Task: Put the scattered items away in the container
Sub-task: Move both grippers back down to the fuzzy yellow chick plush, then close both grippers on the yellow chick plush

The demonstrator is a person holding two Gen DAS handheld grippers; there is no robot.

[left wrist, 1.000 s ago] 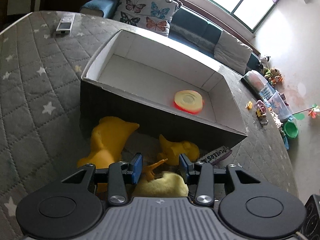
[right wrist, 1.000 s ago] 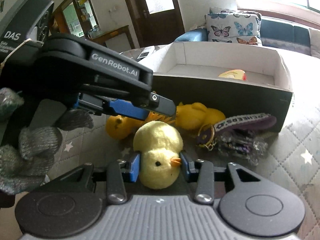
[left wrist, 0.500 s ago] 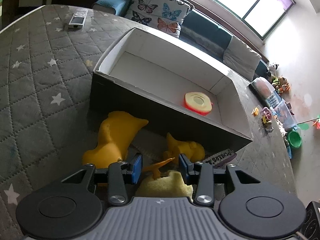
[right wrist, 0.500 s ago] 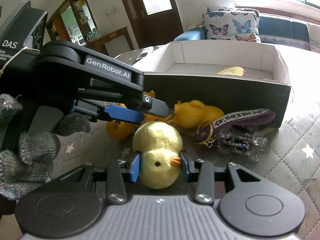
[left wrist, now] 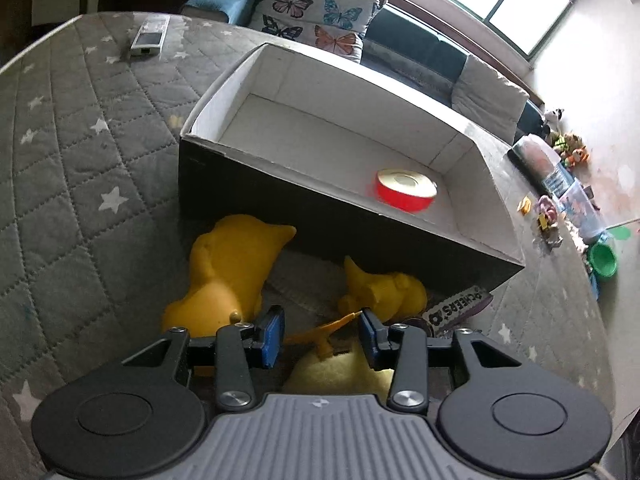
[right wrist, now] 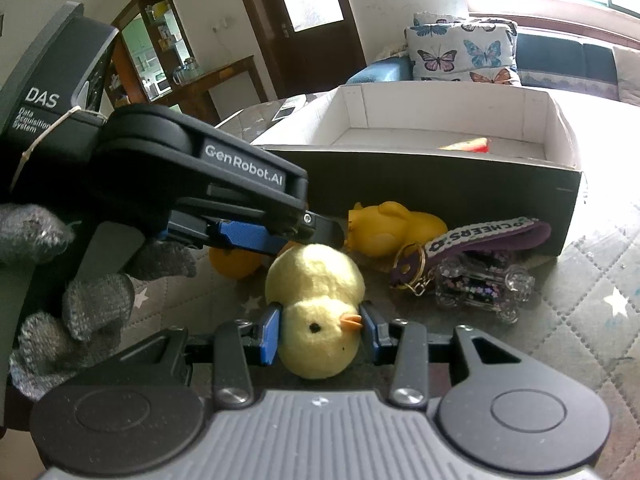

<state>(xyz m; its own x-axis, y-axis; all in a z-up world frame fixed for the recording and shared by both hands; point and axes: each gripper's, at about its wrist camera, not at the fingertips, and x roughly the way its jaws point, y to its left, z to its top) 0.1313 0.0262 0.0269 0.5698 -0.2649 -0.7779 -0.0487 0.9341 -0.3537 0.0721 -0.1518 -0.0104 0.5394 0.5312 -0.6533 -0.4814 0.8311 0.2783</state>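
A dark box [left wrist: 320, 216] with a white inside holds a red tape roll [left wrist: 405, 196]. In front of it lie a large yellow duck [left wrist: 232, 264], a small yellow duck [right wrist: 392, 228], a purple keychain strap [right wrist: 480, 236] with a clear charm [right wrist: 480, 284], and a plush chick [right wrist: 316, 280]. My right gripper [right wrist: 320, 332] is shut on the chick's head, both pads pressed against it. My left gripper [left wrist: 320, 334] hangs open over the chick's rear. The chick's thin orange feet [left wrist: 324, 330] sit between its fingers. The chick's body [left wrist: 340, 372] is half hidden under the left gripper.
A remote [left wrist: 148, 36] lies far back on the grey star-quilted surface [left wrist: 80, 160]. A gloved hand [right wrist: 92, 300] holds the left gripper at the left. A sofa with butterfly cushions [left wrist: 316, 12] stands behind the box. Toys litter the floor [left wrist: 580, 208] at the right.
The left gripper has drawn slightly back and to the left, so the box sits further right in its view. The right gripper stays closed on the chick, which has not visibly moved.
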